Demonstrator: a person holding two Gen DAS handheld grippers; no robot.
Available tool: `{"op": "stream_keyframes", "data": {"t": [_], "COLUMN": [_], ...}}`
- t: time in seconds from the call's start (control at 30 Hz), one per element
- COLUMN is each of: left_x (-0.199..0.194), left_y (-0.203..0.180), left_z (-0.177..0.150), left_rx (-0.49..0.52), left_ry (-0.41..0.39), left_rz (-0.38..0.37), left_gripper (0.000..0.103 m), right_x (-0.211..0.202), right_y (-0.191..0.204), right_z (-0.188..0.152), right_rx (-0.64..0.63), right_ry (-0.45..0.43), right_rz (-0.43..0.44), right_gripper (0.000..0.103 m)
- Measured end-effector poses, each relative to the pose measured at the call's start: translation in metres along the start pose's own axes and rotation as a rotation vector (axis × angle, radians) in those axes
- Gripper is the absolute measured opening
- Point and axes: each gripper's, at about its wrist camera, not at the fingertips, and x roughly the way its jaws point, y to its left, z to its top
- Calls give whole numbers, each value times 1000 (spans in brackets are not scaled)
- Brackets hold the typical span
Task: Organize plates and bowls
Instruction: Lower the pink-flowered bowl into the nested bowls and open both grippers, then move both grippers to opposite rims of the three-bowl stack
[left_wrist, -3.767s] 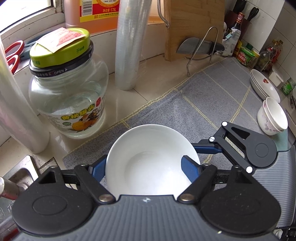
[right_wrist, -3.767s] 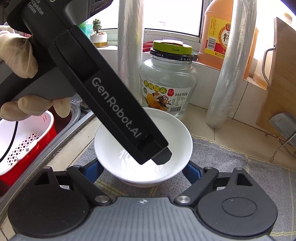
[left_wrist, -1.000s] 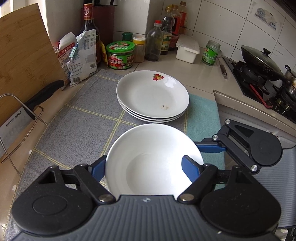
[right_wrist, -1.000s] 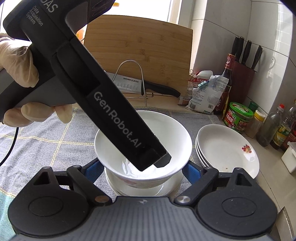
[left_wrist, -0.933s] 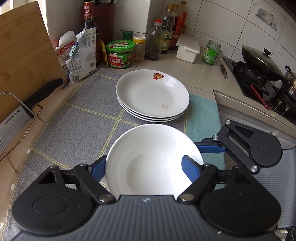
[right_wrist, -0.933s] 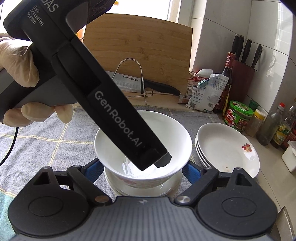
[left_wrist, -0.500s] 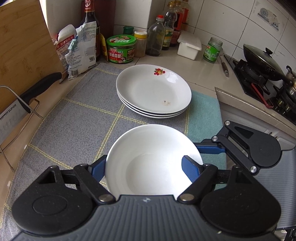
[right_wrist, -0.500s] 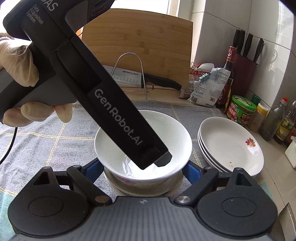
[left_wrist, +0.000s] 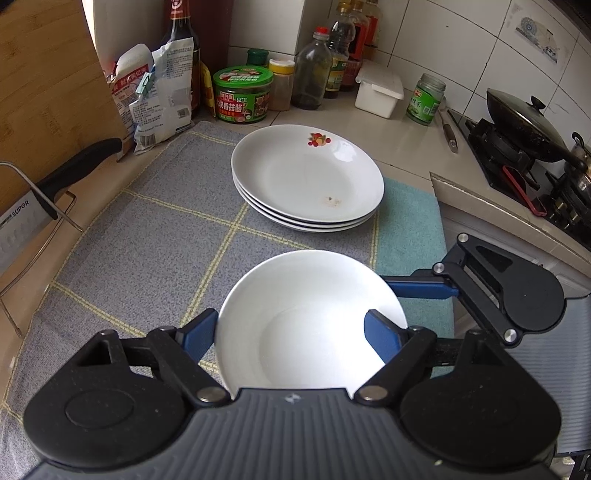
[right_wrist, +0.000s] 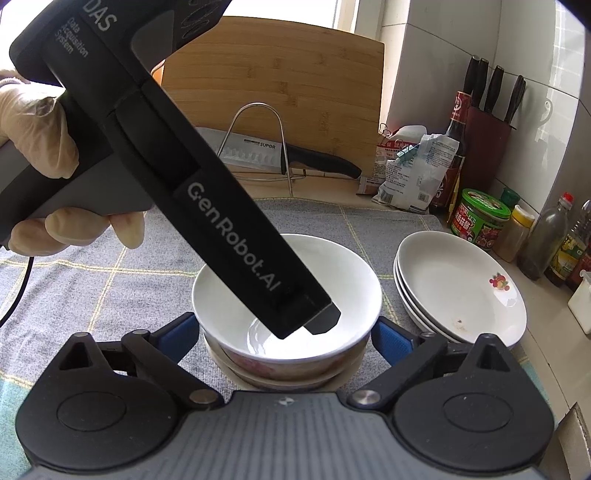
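A plain white bowl (left_wrist: 306, 325) sits nested on a stack of pink-patterned bowls (right_wrist: 288, 376) on the grey checked mat (left_wrist: 147, 240). My left gripper (left_wrist: 290, 328) has its blue pads against the bowl's two sides, and its jaws are starting to open. The left tool's black housing (right_wrist: 229, 221) slants down over the bowl (right_wrist: 351, 280) in the right wrist view. My right gripper (right_wrist: 288, 334) is opening, its pads standing just off the bowl's sides. One right finger (left_wrist: 421, 288) shows beside the bowl. A stack of three white plates (left_wrist: 306, 173) lies just beyond.
A cleaver on a wire rack (right_wrist: 251, 147) and a wooden cutting board (right_wrist: 277, 74) stand at the mat's far edge. Jars, bottles and bags (left_wrist: 243, 92) line the tiled wall. A stove with a wok (left_wrist: 524, 125) is at the right. A gloved hand (right_wrist: 37, 129) holds the left tool.
Both grippers carried the bowl from beside the glass jar over to the plates and down onto the bowl stack. The right pads have spread off the bowl's sides.
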Motion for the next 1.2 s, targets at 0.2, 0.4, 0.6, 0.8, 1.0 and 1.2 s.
{"op": "stream_keyframes", "data": {"t": [0.2, 0.4, 0.6, 0.8, 1.0, 1.2], "left_x": [-14, -40, -64, -70, -54, -38], "left_y": [2, 0, -2, -7, -13, -6], "left_z": [-1, -13, -45, -80, -105, -118], "left_rx": [-6, -17, -84, -195, -175, -176], "left_ry": [-67, -164, -252, -273, -234, -216], "left_rz": [34, 104, 167, 213, 239, 187], "left_gripper": [90, 92, 95, 101, 101, 101], "right_x": [-6, -9, -15, -12, -4, 7], "right_y": [0, 0, -4, -15, -17, -13], "right_z": [3, 2, -9, -22, -31, -40], "right_rx": [9, 11, -36, -53, -8, 7], "right_ry": [-18, -27, -12, 33, 81, 144], "right_rz": [8, 19, 46, 69, 28, -30], "right_gripper": [103, 103, 103, 103, 103, 103]}}
